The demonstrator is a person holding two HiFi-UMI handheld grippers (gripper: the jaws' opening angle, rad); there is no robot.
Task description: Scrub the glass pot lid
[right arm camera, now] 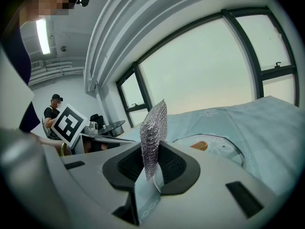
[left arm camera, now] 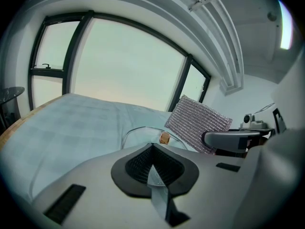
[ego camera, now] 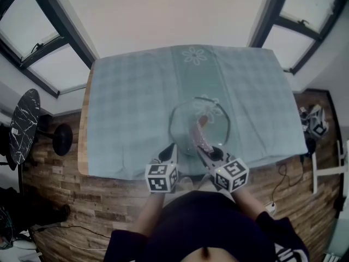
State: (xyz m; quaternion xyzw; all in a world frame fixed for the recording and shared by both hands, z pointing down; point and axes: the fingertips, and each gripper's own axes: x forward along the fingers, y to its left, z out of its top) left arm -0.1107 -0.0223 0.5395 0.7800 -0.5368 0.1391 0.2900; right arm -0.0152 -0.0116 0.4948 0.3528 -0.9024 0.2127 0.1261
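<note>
A glass pot lid (ego camera: 215, 119) lies on the light blue cloth (ego camera: 131, 108) at the table's near middle. Its small brown knob (left arm camera: 164, 138) sits at its centre. My left gripper (ego camera: 170, 149) is shut, with its tips at the lid's near left rim (left arm camera: 138, 130); the jaws hide whether they pinch the rim. To its right, my right gripper (ego camera: 210, 153) is shut on a silver mesh scrub pad (right arm camera: 153, 135). The pad (ego camera: 199, 132) stands upright over the lid's near part. From the right gripper view the lid (right arm camera: 224, 151) lies just beyond the jaws.
The cloth covers a wooden table whose left edge (ego camera: 83, 130) shows. A black round side table (ego camera: 24, 124) stands on the floor at the left. Gear and cables (ego camera: 315, 121) lie at the right. A seated person (right arm camera: 51, 114) is in the background.
</note>
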